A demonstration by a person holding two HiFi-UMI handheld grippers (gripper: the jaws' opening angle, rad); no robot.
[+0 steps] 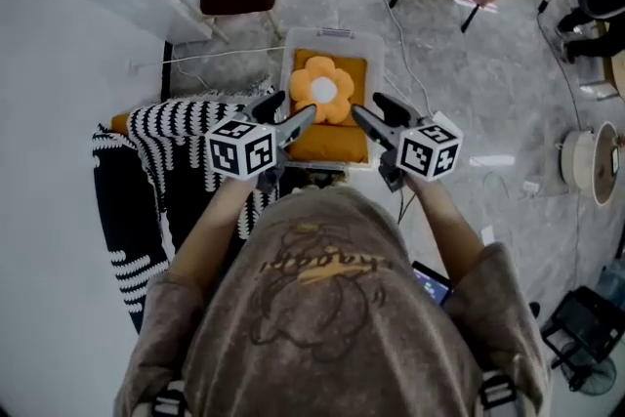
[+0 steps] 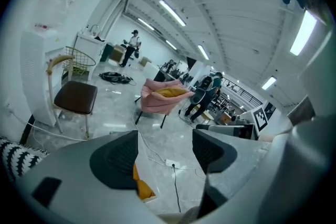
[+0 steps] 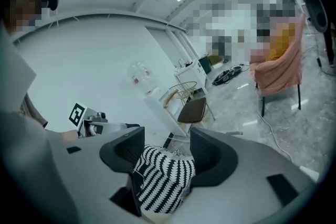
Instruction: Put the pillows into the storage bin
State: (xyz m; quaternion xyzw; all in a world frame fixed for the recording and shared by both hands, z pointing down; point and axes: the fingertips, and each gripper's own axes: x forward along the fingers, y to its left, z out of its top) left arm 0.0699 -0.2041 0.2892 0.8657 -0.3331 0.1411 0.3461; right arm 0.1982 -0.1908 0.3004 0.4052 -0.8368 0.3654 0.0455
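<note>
**A:** What are the hands going after now?

**B:** I'm guessing the big black-and-white striped pillow (image 1: 186, 137). It is lying outside the storage bin (image 1: 337, 36), just to its left. Both grippers are hovering above the bin with nothing in them. The left gripper (image 1: 296, 109) is holding its jaws apart with only floor showing between them. The right gripper (image 1: 368, 105) is gaping too, and the stripes framed between its jaws are lying well below, untouched.

**A:** How should they be taking it?

**B:** They should be working together, one at each opposite edge and biting deep into the soft stuffing so it isn't sagging out. Then they should be lifting it clear of the bin's wall before lowering.

**A:** And what is the bin holding?

**B:** An orange pillow (image 1: 337, 140) is filling its floor, and a smaller flower-shaped cushion (image 1: 324, 90) is sitting on top. Room is running short, so the striped one will probably be needing a press down.
</note>
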